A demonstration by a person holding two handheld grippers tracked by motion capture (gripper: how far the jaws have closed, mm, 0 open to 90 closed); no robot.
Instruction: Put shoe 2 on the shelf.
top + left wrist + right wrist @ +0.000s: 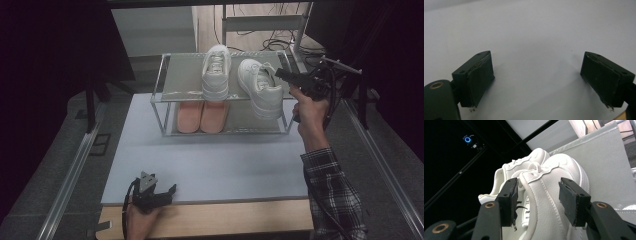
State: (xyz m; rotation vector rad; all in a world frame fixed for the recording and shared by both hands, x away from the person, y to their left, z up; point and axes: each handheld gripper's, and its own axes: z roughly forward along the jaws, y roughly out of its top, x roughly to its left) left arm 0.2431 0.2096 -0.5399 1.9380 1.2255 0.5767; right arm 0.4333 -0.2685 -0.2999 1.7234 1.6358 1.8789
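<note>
A: Nearest us, what is the left gripper (167, 191) doing?

B: It rests on the table (210, 165), jaws spread wide, nothing between them.

A: And the right gripper (537, 200)?

B: Farther off, its jaws straddle the heel of the white sneaker (551, 195) on the rack (170, 92)'s top shelf; the pads look just clear of it.

A: How would it handle?

B: Likely light, with a padded collar that gives. The stiffer heel counter seems the best hold.
</note>
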